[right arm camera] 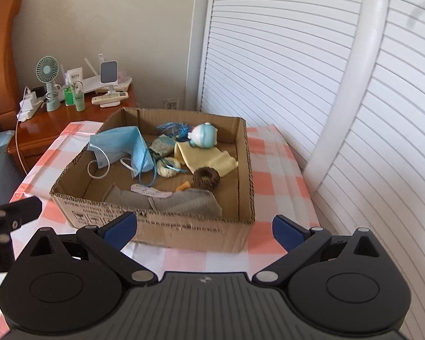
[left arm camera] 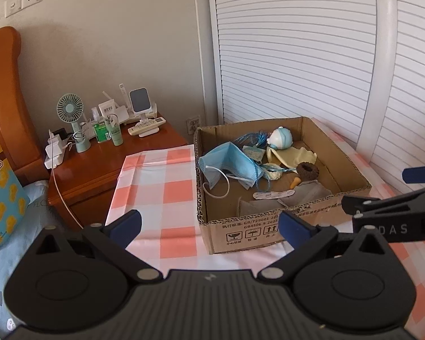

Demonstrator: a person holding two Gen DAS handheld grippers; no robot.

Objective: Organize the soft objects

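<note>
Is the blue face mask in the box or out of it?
In. The face mask lies inside the cardboard box, leaning on its left wall, with an ear loop on the box floor.

Box print [right arm camera: 181, 228] — blurred, unreadable

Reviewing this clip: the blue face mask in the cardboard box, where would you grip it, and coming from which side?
Pinch the face mask at its raised, tented fold, coming from above: that ridge stands clear of the cardboard box floor, so the fingers can close across it. The thin ear loops lie flat, probably harder to catch. The right gripper is open and empty.
</note>
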